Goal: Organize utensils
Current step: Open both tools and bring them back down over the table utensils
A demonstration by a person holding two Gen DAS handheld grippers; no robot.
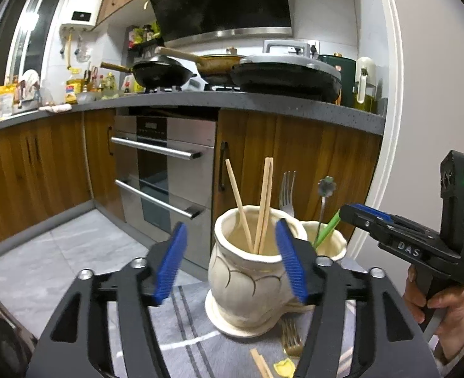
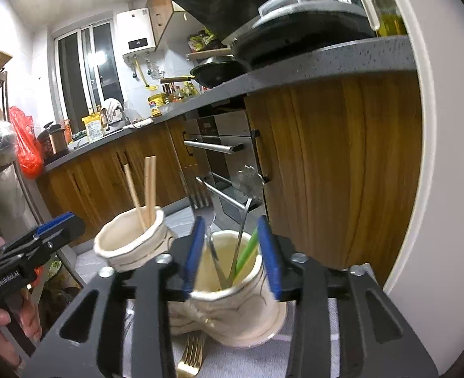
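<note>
Two cream ceramic jars stand on a grey cloth. The near jar (image 1: 247,271) holds three wooden chopsticks (image 1: 265,201); it also shows in the right wrist view (image 2: 131,239). The second jar (image 2: 232,293) holds a silver fork, a flower-topped spoon (image 2: 247,186) and a green utensil (image 2: 247,252); in the left wrist view it (image 1: 326,239) stands behind the first. My left gripper (image 1: 232,261) is open just above the chopstick jar's rim. My right gripper (image 2: 232,255) is open over the second jar's mouth, holding nothing. A gold fork (image 1: 290,337) and loose chopsticks (image 1: 260,363) lie on the cloth.
The cloth (image 1: 181,324) covers a small table. Wooden cabinets (image 1: 295,163) and a steel oven (image 1: 166,170) stand behind, under a grey counter (image 1: 200,99) crowded with pans. A yellow item (image 1: 284,368) lies by the loose chopsticks. A white door frame (image 2: 427,157) is at right.
</note>
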